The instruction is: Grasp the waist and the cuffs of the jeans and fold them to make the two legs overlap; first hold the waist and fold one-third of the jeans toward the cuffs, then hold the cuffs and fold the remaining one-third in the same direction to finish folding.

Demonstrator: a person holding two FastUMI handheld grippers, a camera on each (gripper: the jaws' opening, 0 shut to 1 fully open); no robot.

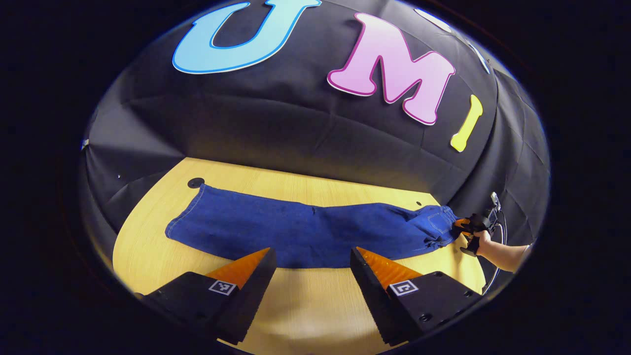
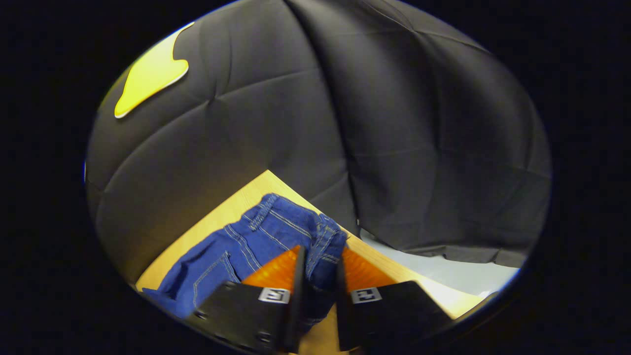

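Left tongs (image 1: pixel 310 256) hang wide open over the bench (image 1: pixel 305 305), gripping nothing, jeans (image 1: pixel 305 231) stretched flat just beyond the tips. Right tongs (image 2: pixel 319 266) are pinched tight on the bunched waist (image 2: pixel 320 241) at the far end.

A recording booth: black cloth wall (image 1: pixel 305 133) hung close behind a bare wooden table (image 1: pixel 305 305).

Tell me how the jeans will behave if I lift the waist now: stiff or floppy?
Probably floppy: the jeans bunch where the right gripper pinches the waist. Likely heavy enough to drag: long legs lie flat on the table. The left gripper is open.
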